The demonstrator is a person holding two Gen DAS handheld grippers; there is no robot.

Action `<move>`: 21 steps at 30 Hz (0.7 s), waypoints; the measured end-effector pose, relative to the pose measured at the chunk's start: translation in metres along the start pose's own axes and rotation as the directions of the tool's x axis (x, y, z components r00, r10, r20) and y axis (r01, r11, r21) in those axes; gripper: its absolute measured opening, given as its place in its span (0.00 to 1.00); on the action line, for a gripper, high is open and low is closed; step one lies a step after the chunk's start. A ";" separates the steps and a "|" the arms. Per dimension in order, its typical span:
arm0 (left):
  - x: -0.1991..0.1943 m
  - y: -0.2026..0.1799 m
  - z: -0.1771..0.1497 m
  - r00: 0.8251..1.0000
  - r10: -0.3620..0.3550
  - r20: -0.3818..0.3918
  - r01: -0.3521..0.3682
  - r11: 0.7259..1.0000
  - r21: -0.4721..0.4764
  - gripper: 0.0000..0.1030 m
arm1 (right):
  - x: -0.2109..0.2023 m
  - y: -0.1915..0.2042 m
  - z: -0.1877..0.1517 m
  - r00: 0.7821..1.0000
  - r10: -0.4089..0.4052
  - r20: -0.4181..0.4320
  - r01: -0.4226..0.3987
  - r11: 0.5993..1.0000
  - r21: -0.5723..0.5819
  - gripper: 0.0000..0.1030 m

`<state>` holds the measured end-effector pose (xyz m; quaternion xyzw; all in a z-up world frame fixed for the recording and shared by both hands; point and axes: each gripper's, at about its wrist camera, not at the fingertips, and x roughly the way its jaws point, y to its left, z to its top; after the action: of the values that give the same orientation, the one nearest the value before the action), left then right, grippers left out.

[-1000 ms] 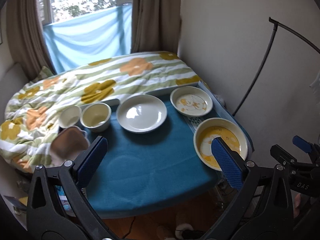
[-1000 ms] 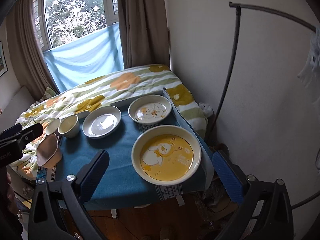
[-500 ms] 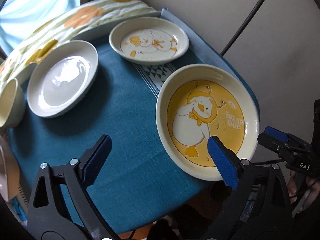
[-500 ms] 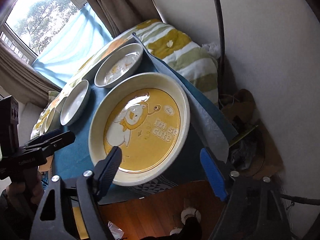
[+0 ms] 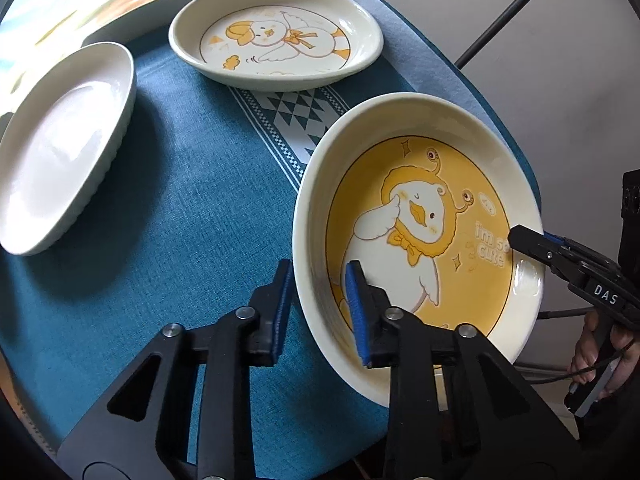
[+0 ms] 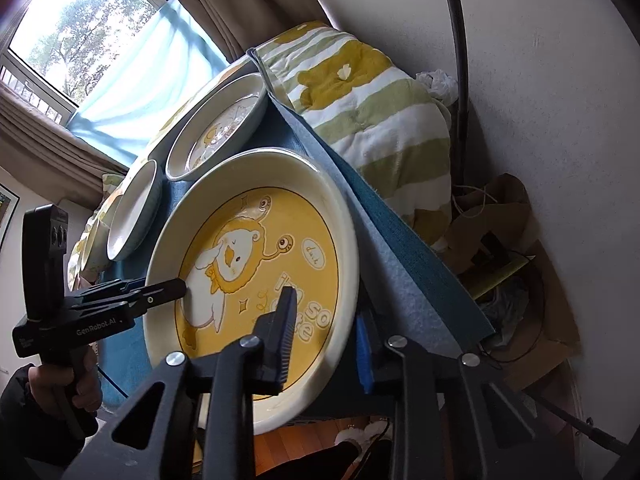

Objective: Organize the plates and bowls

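Observation:
A large yellow duck plate (image 5: 420,216) sits at the near right of the blue cloth (image 5: 180,208). My left gripper (image 5: 318,300) is shut on its near left rim, one finger inside, one outside. My right gripper (image 6: 324,332) is shut on its right rim; the same plate shows in the right wrist view (image 6: 256,280). The right gripper also shows at the plate's right edge in the left wrist view (image 5: 532,240). A smaller duck plate (image 5: 276,36) lies behind it and a plain white plate (image 5: 60,140) lies to the left.
A flowered quilt (image 6: 360,104) lies beyond the table against the wall. A black curved pole (image 6: 460,60) stands at the right. Bags and cables (image 6: 512,264) lie on the floor to the right. A window with a blue drape (image 6: 132,80) is at the back.
Both grippers have moved in from above the table and closed on opposite rims of the yellow duck plate. Earlier both were open and apart from it.

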<state>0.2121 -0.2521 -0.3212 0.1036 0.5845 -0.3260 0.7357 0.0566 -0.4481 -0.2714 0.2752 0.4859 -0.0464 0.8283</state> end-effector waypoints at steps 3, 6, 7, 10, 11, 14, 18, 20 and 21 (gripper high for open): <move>-0.002 -0.003 0.001 1.000 0.013 0.004 -0.013 1.000 0.015 0.17 | 0.005 -0.004 0.004 1.000 -0.021 -0.001 0.021 1.000 0.005 0.13; -0.001 -0.008 0.002 0.999 0.037 0.012 -0.037 0.998 0.043 0.16 | 0.004 -0.005 0.004 1.000 -0.017 -0.007 0.017 1.000 0.012 0.12; 0.000 -0.011 0.003 0.998 0.052 0.019 -0.053 0.997 0.061 0.17 | 0.004 -0.005 0.004 1.000 -0.024 -0.008 0.024 1.000 0.004 0.12; -0.003 -0.017 0.003 0.997 0.070 0.032 -0.072 0.994 0.084 0.17 | 0.004 -0.005 0.005 1.000 -0.029 -0.004 0.029 1.000 -0.010 0.12; -0.004 -0.018 0.002 0.997 0.072 0.036 -0.075 0.993 0.088 0.16 | 0.004 -0.005 0.005 1.000 -0.025 -0.003 0.025 1.000 -0.011 0.12; -0.005 -0.022 0.002 0.995 0.089 0.052 -0.093 0.991 0.100 0.16 | 0.005 -0.004 0.006 0.999 -0.032 0.000 0.032 0.999 -0.034 0.12; -0.018 -0.018 0.000 0.992 0.093 0.083 -0.100 0.992 0.082 0.16 | 0.004 0.004 0.008 0.999 -0.040 0.006 0.040 0.996 -0.083 0.12; -0.025 -0.015 0.001 0.991 0.093 0.099 -0.100 0.993 0.069 0.16 | 0.004 0.008 0.009 0.999 -0.033 0.007 0.034 0.994 -0.100 0.12; -0.030 -0.014 -0.001 0.990 0.094 0.108 -0.101 0.993 0.063 0.17 | 0.004 0.009 0.009 1.000 -0.028 0.008 0.029 0.994 -0.105 0.12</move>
<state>0.2002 -0.2514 -0.2901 0.1399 0.5277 -0.3144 0.7766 0.0690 -0.4442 -0.2672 0.2241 0.4889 -0.0334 0.8424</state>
